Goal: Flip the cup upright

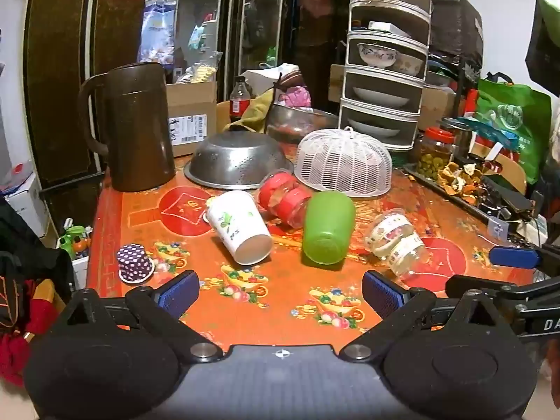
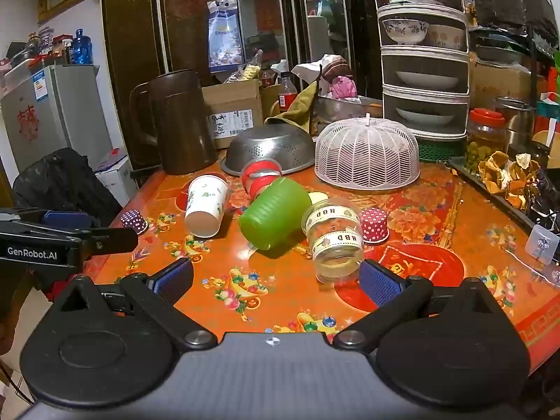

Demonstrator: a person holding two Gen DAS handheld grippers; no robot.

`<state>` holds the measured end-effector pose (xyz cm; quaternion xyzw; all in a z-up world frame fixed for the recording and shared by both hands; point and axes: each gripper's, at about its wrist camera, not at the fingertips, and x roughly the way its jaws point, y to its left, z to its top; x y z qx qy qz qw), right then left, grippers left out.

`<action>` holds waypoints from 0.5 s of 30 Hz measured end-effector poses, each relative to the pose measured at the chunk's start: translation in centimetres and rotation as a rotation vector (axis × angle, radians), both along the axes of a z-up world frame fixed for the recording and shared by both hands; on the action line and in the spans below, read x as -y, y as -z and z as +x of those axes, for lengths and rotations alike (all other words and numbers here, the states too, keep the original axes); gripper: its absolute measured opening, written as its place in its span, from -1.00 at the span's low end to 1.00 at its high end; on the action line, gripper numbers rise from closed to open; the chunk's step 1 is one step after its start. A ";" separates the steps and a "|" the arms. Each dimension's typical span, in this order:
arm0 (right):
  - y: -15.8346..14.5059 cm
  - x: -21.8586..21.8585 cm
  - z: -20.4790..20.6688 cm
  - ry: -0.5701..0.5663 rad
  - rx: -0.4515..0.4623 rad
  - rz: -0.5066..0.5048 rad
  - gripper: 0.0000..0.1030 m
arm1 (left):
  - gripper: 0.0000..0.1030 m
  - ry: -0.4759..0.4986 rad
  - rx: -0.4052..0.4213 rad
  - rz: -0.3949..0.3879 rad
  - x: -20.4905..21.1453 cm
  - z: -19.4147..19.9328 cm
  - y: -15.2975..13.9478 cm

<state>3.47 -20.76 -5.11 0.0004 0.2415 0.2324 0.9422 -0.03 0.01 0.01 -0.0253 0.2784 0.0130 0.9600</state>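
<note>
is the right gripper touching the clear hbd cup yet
Cannot tell. In the right wrist view the right gripper is open, and one fingertip overlaps the clear HBD cup, showing neither contact nor gap.

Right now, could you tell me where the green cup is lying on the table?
In both wrist views the green cup lies on its side mid-table, between the white paper cup on its left and the clear ribboned cup on its right.
</note>
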 end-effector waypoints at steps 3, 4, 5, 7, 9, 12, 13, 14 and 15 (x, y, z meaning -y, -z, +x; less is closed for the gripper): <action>0.0 0.0 0.0 -0.004 -0.003 0.002 0.98 | 0.95 -0.010 0.000 -0.016 -0.1 -0.1 0.0; 0.0 0.0 0.0 -0.007 -0.002 0.003 0.98 | 0.95 -0.013 -0.001 -0.020 -0.1 -0.1 0.0; -0.1 0.0 0.0 -0.010 -0.002 0.006 0.98 | 0.95 -0.017 -0.003 -0.021 0.0 -0.1 0.0; -0.4 -0.2 -0.4 -0.013 0.001 0.014 0.98 | 0.95 -0.019 -0.003 -0.024 0.2 -0.2 0.0; -0.5 -0.2 -0.5 -0.015 0.008 0.019 0.98 | 0.95 -0.018 -0.002 -0.026 0.4 -0.4 0.0; -0.6 -0.3 -0.3 -0.018 0.003 0.031 0.98 | 0.95 -0.010 -0.013 -0.016 -0.2 -0.4 0.0; -0.6 0.0 -0.6 -0.020 0.008 0.037 0.98 | 0.95 -0.010 -0.014 -0.016 -0.1 -0.5 0.0; -0.6 0.0 -0.7 -0.018 0.009 0.038 0.98 | 0.95 -0.010 -0.015 -0.016 -0.1 -0.5 0.0; -0.6 0.0 -0.7 -0.016 0.010 0.039 0.98 | 0.95 -0.012 -0.016 -0.016 -0.1 -0.5 0.0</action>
